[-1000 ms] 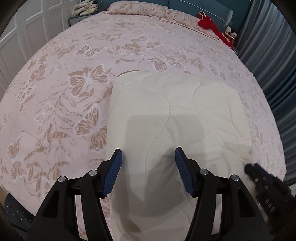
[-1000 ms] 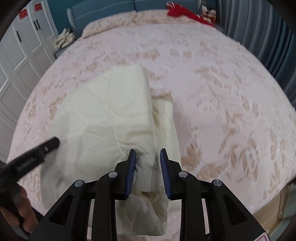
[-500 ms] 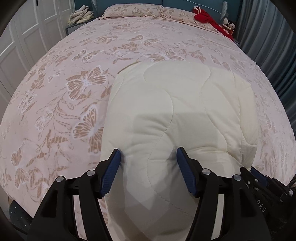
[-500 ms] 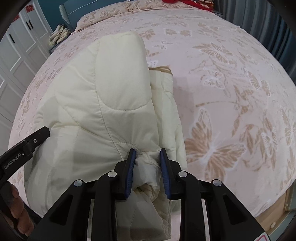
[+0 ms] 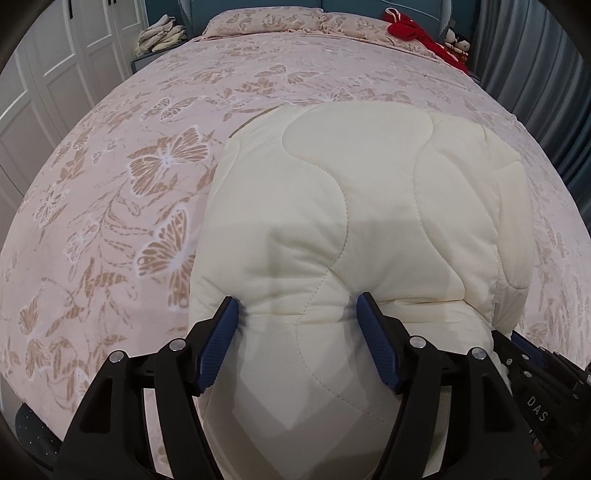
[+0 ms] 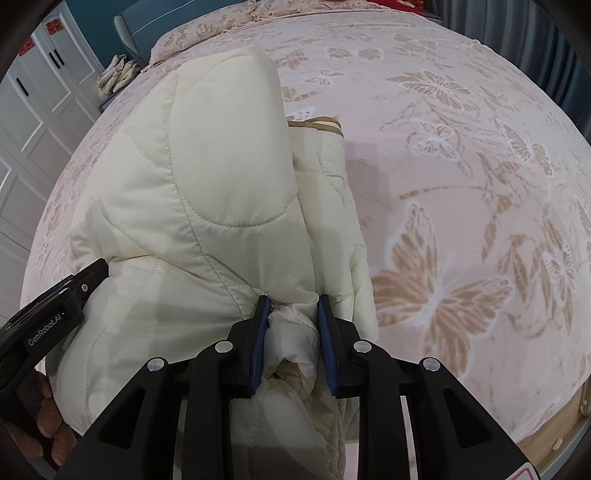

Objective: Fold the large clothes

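Note:
A cream quilted blanket (image 5: pixel 369 206) lies folded on the pink butterfly bedspread (image 5: pixel 147 155); its near edge is lifted and bulges toward me. My left gripper (image 5: pixel 299 314) has its jaws wide apart with a thick fold of the blanket between the blue pads, which touch the fabric on both sides. My right gripper (image 6: pixel 291 310) is shut on a bunched corner of the blanket (image 6: pixel 207 192). The left gripper also shows at the left edge of the right wrist view (image 6: pixel 74 284); the right gripper's body shows at the lower right of the left wrist view.
Pillows (image 5: pixel 266 18) and a red garment (image 5: pixel 410 27) lie at the head of the bed. White wardrobe doors (image 5: pixel 55 66) stand to the left, grey curtains (image 5: pixel 535 55) to the right. The bed's wooden frame (image 6: pixel 565 424) shows at lower right.
Both grippers have moved forward and lifted the blanket's near edge, so it bulges up and covers more of the far part. The left jaws now press into the fold.

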The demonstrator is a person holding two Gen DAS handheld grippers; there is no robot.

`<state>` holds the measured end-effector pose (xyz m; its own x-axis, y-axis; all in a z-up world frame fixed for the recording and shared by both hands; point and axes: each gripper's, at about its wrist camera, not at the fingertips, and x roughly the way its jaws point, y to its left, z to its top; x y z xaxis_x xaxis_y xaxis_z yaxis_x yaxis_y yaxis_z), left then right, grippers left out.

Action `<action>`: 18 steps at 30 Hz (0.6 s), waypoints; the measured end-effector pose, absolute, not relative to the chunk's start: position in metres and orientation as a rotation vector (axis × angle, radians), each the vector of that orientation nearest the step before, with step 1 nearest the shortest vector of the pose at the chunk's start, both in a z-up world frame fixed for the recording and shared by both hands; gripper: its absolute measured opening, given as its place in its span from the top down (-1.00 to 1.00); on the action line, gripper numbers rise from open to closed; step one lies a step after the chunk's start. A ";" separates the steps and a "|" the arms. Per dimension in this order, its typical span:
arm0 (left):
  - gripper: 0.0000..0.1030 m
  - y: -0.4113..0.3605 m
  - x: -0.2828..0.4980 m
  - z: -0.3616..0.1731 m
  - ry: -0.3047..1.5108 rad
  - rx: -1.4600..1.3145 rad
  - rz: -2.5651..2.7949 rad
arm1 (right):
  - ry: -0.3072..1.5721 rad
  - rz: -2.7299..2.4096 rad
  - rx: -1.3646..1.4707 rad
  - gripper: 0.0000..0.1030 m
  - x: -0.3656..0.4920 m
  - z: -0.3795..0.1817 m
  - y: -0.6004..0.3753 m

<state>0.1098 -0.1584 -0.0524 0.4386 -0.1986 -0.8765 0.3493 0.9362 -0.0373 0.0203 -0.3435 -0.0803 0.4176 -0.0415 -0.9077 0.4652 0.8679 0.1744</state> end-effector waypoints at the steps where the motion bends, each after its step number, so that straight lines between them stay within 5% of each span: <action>1: -0.26 -0.155 0.111 -0.048 1.073 0.143 -0.347 | 1.100 -0.329 0.438 0.56 0.020 -0.075 -0.344; 5: -0.26 -0.130 0.121 -0.022 1.105 0.025 -0.345 | 1.046 -0.355 0.415 0.30 0.015 -0.038 -0.346; 8: -0.53 -0.105 0.138 -0.016 1.147 -0.106 -0.336 | 0.995 -0.363 0.444 -0.03 0.019 -0.020 -0.356; 18: -0.81 -0.089 0.167 -0.067 1.316 -0.334 -0.378 | 1.071 -0.310 0.630 -0.24 0.048 -0.060 -0.380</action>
<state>0.1671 -0.0888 -0.0673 0.2075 -0.4504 -0.8684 0.0790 0.8925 -0.4441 0.0478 -0.3797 -0.0603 0.4592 0.0618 -0.8862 0.5254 0.7855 0.3270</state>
